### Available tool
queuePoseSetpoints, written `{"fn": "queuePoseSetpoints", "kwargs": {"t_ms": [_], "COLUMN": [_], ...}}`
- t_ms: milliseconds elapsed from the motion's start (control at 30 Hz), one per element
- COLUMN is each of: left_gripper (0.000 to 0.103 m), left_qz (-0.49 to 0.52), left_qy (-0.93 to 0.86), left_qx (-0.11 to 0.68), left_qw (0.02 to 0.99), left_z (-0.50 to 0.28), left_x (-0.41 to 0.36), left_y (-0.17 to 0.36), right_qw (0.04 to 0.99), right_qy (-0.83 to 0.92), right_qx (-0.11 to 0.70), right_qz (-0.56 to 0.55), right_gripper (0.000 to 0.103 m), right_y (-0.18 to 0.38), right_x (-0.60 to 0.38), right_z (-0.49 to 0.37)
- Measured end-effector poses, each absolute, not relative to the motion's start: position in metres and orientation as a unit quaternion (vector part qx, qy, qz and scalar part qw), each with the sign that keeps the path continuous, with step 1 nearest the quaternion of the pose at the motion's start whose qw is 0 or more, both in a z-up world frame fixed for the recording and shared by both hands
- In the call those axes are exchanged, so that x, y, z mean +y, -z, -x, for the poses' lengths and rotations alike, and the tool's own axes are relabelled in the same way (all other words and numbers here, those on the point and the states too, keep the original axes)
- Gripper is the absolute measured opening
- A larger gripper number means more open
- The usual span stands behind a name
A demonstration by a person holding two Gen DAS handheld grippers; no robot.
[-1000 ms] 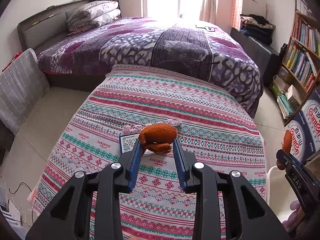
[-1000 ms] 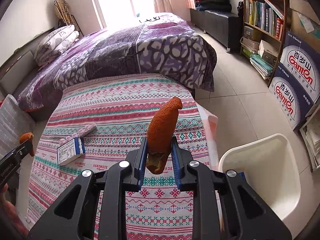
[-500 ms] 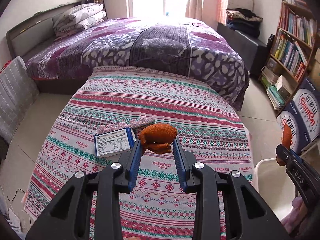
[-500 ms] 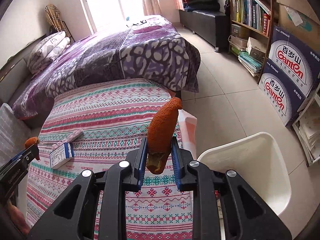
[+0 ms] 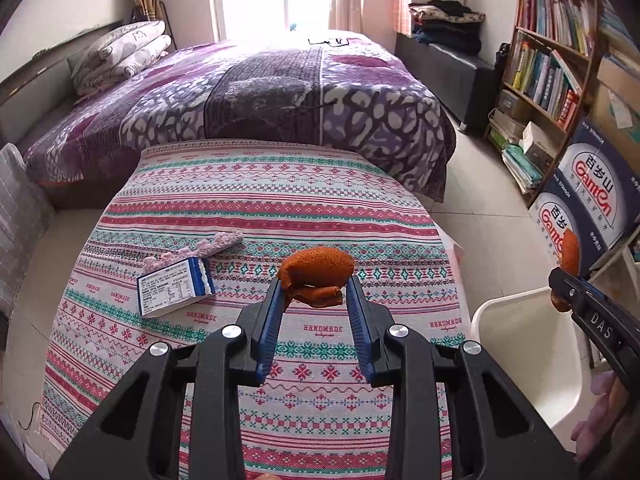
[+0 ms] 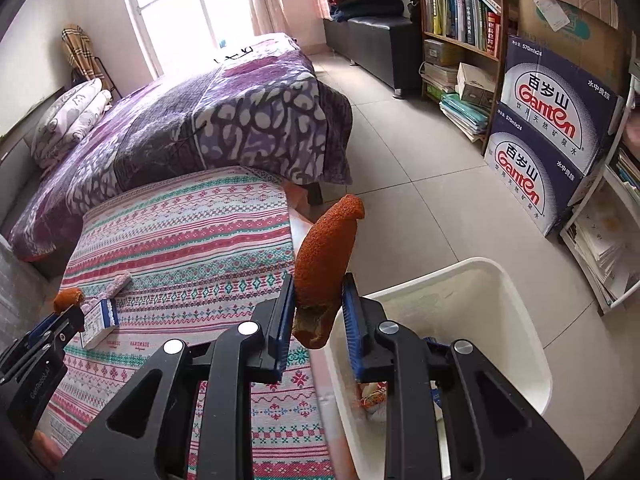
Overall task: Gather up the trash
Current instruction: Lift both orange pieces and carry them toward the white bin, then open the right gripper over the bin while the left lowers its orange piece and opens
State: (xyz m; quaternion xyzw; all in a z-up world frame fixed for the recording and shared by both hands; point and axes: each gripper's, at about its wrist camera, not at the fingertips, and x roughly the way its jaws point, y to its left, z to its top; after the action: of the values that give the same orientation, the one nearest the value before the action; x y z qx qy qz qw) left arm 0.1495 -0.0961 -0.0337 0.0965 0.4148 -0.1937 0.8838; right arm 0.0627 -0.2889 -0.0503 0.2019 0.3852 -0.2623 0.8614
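My left gripper (image 5: 314, 284) is shut on a curled piece of orange peel (image 5: 316, 268), held above the patterned tablecloth (image 5: 280, 200). My right gripper (image 6: 318, 292) is shut on a long piece of orange peel (image 6: 328, 248) that sticks up between its pads, at the table's right edge and over the near rim of a white bin (image 6: 460, 320). The bin (image 5: 520, 344) holds some wrappers. A small blue and white box (image 5: 174, 290) and a pale pink strip (image 5: 208, 246) lie on the cloth to the left. In the left wrist view the right gripper (image 5: 568, 284) shows above the bin.
A bed with a purple blanket (image 5: 280, 92) stands beyond the table. A bookshelf (image 6: 460, 12) and stacked water cartons (image 6: 552, 136) line the right wall. Tiled floor (image 6: 420, 184) lies between bed, bin and cartons.
Both grippers have moved to the right with their peels still held. The bin has come further into both views, and the box and strip have slid left.
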Motion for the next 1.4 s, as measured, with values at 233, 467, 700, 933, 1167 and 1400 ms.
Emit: {"fn": "queuePoseSetpoints", "kwargs": {"t_ms": [233, 467, 700, 933, 1167, 1400], "left_gripper": [0.033, 0.033, 0.034, 0.034, 0.034, 0.04], "left_qz": [-0.113, -0.135, -0.149, -0.15, -0.141, -0.106], "left_qy": [0.223, 0.256, 0.285, 0.312, 0.35, 0.414], "left_qx": [0.412, 0.403, 0.403, 0.415, 0.44, 0.487], "left_qw": [0.876, 0.868, 0.857, 0.841, 0.815, 0.761], "left_z": [-0.134, -0.114, -0.097, -0.085, -0.073, -0.063], "left_x": [-0.128, -0.161, -0.188, -0.21, -0.232, -0.248], "left_y": [0.039, 0.046, 0.053, 0.059, 0.067, 0.076], "right_qw": [0.841, 0.811, 0.802, 0.788, 0.776, 0.77], "right_qy": [0.294, 0.32, 0.367, 0.398, 0.412, 0.423], "right_qx": [0.4, 0.42, 0.404, 0.387, 0.382, 0.368], "right_qz": [-0.218, -0.252, -0.24, -0.267, -0.285, -0.303], "right_gripper": [0.022, 0.023, 0.045, 0.068, 0.071, 0.074], "right_y": [0.057, 0.069, 0.065, 0.063, 0.062, 0.06], "right_x": [-0.317, -0.347, -0.361, -0.387, -0.404, -0.414], "right_z": [-0.045, -0.025, -0.004, 0.02, 0.038, 0.051]}}
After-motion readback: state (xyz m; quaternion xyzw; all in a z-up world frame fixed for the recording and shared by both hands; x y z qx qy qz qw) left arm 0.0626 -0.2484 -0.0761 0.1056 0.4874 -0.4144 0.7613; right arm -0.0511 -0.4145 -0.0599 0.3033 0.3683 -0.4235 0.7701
